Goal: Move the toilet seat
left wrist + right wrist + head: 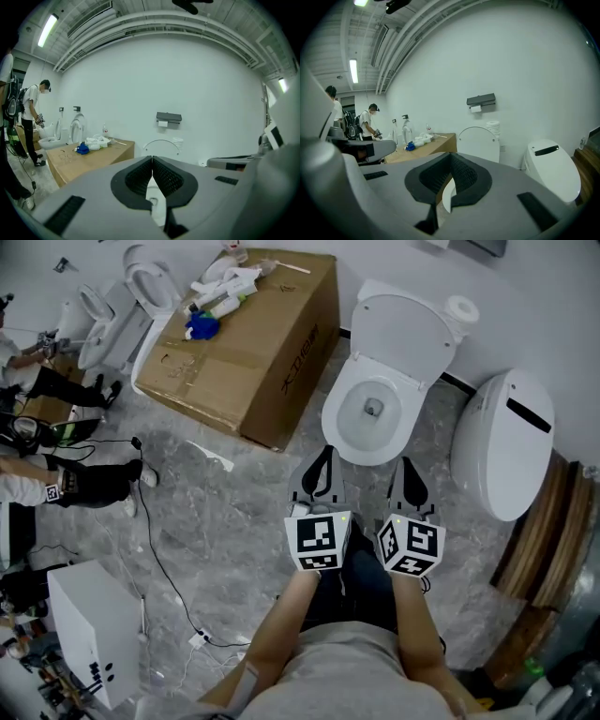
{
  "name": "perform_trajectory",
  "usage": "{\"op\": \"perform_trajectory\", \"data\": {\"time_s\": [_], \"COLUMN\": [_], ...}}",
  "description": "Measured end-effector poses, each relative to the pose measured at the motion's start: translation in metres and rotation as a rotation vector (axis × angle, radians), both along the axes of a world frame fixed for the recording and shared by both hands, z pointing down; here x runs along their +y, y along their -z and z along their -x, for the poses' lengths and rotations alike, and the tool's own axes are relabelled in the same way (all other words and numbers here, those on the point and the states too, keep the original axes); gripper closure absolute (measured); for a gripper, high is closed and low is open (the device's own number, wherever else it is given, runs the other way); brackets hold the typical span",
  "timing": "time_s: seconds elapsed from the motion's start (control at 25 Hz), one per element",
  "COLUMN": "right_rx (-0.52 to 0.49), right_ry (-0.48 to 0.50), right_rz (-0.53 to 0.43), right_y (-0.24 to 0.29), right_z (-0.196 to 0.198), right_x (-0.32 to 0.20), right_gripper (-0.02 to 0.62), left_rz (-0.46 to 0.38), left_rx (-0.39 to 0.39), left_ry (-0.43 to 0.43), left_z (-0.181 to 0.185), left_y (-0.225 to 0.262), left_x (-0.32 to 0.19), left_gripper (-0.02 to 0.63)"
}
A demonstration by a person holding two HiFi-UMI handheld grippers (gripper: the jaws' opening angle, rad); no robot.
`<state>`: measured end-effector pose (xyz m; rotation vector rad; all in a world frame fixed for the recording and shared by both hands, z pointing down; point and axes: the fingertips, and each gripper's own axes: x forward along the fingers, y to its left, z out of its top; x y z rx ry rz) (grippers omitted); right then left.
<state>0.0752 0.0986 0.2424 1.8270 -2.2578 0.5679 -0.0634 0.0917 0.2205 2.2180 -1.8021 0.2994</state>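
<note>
A white toilet (345, 432) stands just ahead of me on the grey floor, its lid (405, 332) raised toward the wall and the bowl open. My left gripper (326, 457) hovers short of the bowl's front rim, shut and empty. Beside it my right gripper (406, 465) is also shut with nothing held, near the bowl's front right. In the left gripper view the closed jaws (152, 161) point at the raised lid (161, 144). The right gripper view shows its closed jaws (451, 158) left of the same lid (478, 143).
A large cardboard box (258, 352) with bottles and a blue object on top lies left of the toilet. A closed white toilet (506, 442) stands to the right, wooden boards beyond it. More toilets (131, 296) and people are at far left, and a white box (89, 629) and cables at lower left.
</note>
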Motion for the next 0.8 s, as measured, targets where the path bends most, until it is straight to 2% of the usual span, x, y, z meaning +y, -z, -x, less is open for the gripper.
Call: {"op": "perform_trajectory", "data": {"time_s": [0.2, 0.8], "right_rx": [0.028, 0.002], "right_ry": [0.025, 0.046], "right_rz": [-0.016, 0.009], "right_y": [0.002, -0.005], "right_z": [0.000, -0.007], "right_x": [-0.022, -0.055], "right_gripper": [0.578, 0.578], "left_rz": [-0.001, 0.036], "left_rx": [-0.004, -0.002], "left_ry": [0.014, 0.054], "left_z": [-0.002, -0.001], "left_y": [-0.001, -0.010], "left_x": [-0.021, -0.045], "left_gripper": [0.589, 0.589]}}
